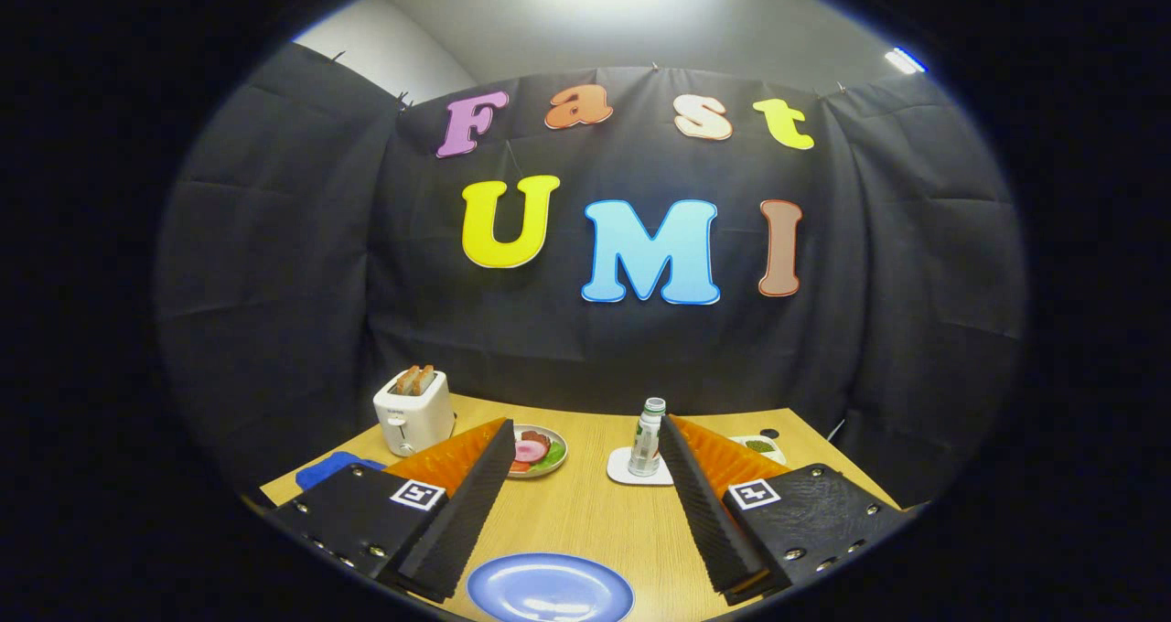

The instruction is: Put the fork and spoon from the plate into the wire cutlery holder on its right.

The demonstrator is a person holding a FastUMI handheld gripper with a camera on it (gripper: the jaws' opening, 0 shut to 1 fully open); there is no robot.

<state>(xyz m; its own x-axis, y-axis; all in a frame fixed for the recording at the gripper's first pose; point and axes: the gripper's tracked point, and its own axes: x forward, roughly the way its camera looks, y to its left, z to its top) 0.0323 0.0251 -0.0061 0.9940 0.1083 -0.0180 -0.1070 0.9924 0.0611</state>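
Note:
A blue plate (550,588) lies on the wooden table (595,512) close below me, between the bases of my fingers. Its visible face is bare and glossy. My gripper (585,425) hangs above the table with its fingers spread wide and nothing between them. The left finger (471,503) and the right finger (700,503) frame the middle of the table.
A white toaster (414,411) with bread slices stands at the far left. A small plate of food (538,451) sits beyond the left finger. A bottle (647,437) stands on a white coaster (634,469) by the right finger. A blue cloth (331,467) lies left; a white dish (759,445) right.

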